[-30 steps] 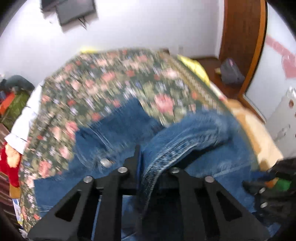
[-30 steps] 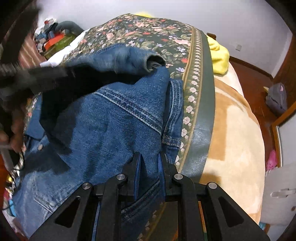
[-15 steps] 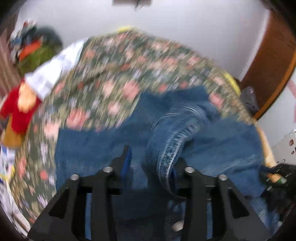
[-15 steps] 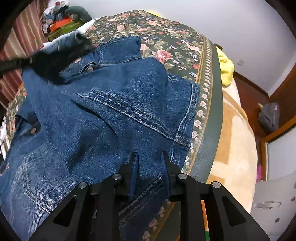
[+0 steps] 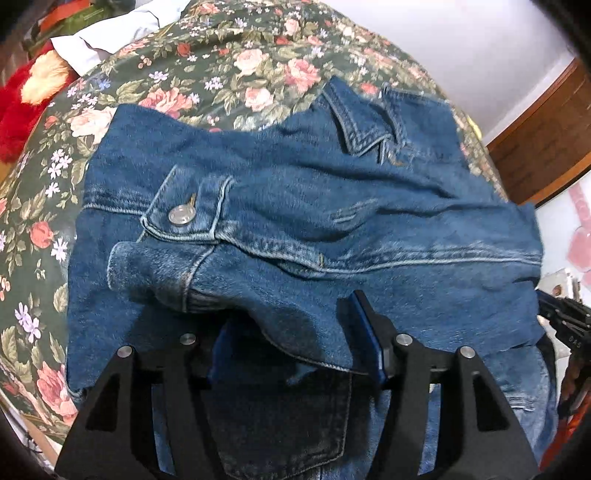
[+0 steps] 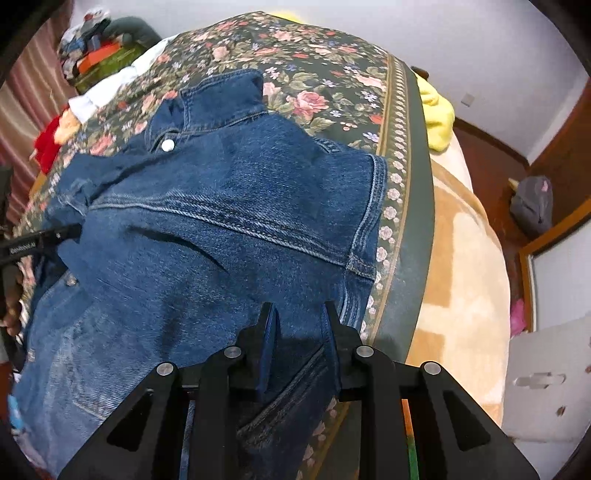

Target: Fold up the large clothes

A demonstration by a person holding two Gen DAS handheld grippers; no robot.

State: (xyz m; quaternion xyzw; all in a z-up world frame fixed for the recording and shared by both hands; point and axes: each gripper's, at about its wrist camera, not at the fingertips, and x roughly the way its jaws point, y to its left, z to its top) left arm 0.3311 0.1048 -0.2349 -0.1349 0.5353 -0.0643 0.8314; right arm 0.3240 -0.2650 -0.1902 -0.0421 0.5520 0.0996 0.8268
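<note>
1. Folding stood partway done: you had one sleeve [image 5: 229, 236] of the denim jacket [image 5: 332, 221] laid across the body, cuff button up, collar [image 6: 221, 96] at the far end
2. You had the jacket spread on the floral bedspread [image 5: 240, 55], its right edge near the bordered hem
3. Your left gripper [image 5: 295, 339] had just been opening; its jaws stood apart with a loose fold of denim between them, the pads not pressing
4. Your right gripper [image 6: 299, 343] stood nearly closed, pinching denim at the near right edge
5. Remaining work, by judgement: fold the right side and halve the body lengthwise
6. You had a red plush toy [image 5: 22, 110], a white cloth [image 5: 110, 33] and a yellow cloth [image 6: 437, 110] around the bed, all clear of the jacket; nothing blocked the fold
</note>
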